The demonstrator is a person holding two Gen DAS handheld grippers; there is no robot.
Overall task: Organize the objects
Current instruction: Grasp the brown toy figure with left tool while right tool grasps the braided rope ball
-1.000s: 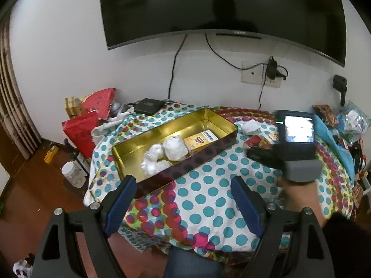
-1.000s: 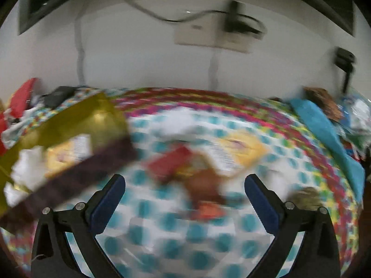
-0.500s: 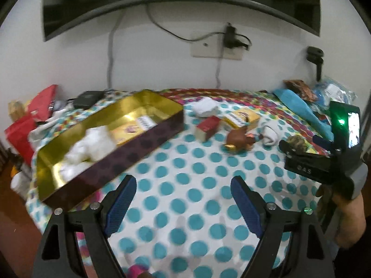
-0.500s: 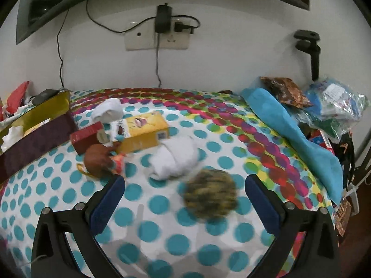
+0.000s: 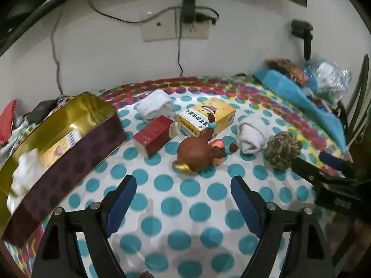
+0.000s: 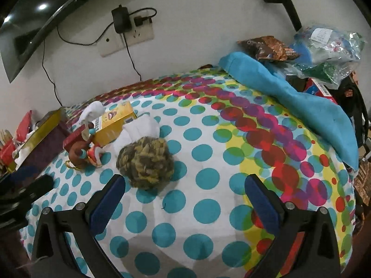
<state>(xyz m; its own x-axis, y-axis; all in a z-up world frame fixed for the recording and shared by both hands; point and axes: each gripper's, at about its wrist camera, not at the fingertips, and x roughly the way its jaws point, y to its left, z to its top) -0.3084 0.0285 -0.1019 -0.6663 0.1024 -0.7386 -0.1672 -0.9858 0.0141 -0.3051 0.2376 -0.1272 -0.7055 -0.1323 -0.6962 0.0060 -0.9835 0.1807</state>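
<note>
A gold-lined tin box (image 5: pixel 69 125) with dark sides sits at the left and holds white bundles and a yellow packet. On the dotted cloth lie a red box (image 5: pixel 154 135), a yellow box (image 5: pixel 206 115), two white rolled cloths (image 5: pixel 155 107) (image 5: pixel 251 134), a brown toy figure (image 5: pixel 197 153) and a brown-yellow yarn ball (image 6: pixel 146 162). My left gripper (image 5: pixel 183 199) is open and empty, just short of the toy figure. My right gripper (image 6: pixel 183 199) is open and empty, with the yarn ball just beyond its left finger.
A blue cloth (image 6: pixel 289 102) and plastic bags (image 6: pixel 329 48) are piled at the right edge of the table (image 6: pixel 208 208). A wall socket with a plugged adapter (image 5: pixel 189 11) is behind. Red packets (image 5: pixel 7 118) lie at the far left.
Both grippers have moved forward and to the right over the table. The left now faces the toy figure and boxes; the right has closed in on the yarn ball.
</note>
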